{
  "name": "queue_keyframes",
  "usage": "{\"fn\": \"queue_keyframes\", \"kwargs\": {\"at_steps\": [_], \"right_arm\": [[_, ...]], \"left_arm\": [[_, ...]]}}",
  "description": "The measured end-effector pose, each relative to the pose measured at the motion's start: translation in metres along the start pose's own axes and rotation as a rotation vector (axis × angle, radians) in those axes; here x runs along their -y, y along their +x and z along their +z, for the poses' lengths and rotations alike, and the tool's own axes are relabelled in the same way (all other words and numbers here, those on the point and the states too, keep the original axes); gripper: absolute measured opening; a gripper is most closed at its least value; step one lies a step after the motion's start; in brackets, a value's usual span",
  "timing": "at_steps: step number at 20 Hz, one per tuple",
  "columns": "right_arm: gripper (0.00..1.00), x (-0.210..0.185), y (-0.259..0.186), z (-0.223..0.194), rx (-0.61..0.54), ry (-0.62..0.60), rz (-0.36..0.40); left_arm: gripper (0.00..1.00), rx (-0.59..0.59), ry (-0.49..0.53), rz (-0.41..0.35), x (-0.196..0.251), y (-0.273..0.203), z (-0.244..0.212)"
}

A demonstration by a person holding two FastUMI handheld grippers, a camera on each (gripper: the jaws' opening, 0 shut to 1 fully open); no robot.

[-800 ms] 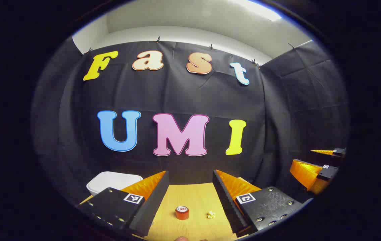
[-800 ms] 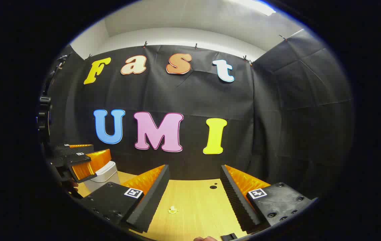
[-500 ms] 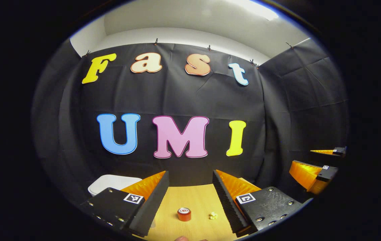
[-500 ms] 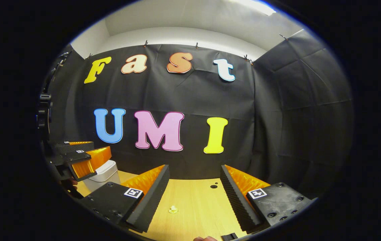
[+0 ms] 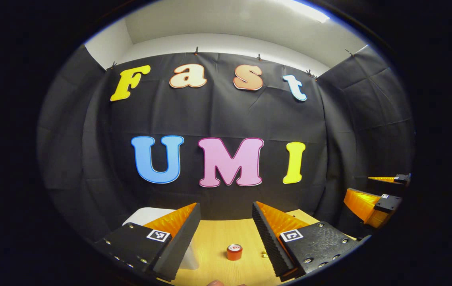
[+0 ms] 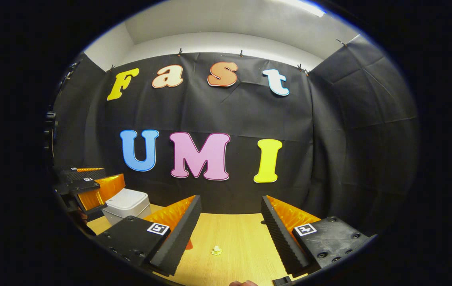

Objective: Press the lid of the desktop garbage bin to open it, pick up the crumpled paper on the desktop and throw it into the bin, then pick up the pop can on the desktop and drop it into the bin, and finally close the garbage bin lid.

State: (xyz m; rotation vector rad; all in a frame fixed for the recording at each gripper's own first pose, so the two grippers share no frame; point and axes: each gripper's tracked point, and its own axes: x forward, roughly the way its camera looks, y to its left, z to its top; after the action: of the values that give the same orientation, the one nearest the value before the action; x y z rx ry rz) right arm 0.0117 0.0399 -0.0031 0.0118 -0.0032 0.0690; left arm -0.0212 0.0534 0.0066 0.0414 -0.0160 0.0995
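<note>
Now | left tool [image 5: 226, 222] apart | right tool [image 6: 230, 216] apart | pop can [image 5: 234, 252] upright on table [image 5: 214, 242]

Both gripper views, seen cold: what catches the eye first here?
In the left gripper view, a small red pop can stands upright on the wooden desktop, framed by the open left gripper. In the right gripper view, the crumpled paper lies ahead of the open right gripper, with the white bin, lid down, far left.
</note>
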Motion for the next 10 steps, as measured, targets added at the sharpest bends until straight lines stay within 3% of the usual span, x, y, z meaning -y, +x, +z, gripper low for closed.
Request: {"fn": "queue_keyframes", "kwargs": {"at_steps": [10], "right_arm": [[0.98,-0.018,-0.005,-0.001,0.010,-0.005,0.037]], "left_arm": [[0.86,-0.027,-0.009,0.049,-0.030,-0.016,-0.011]]}}
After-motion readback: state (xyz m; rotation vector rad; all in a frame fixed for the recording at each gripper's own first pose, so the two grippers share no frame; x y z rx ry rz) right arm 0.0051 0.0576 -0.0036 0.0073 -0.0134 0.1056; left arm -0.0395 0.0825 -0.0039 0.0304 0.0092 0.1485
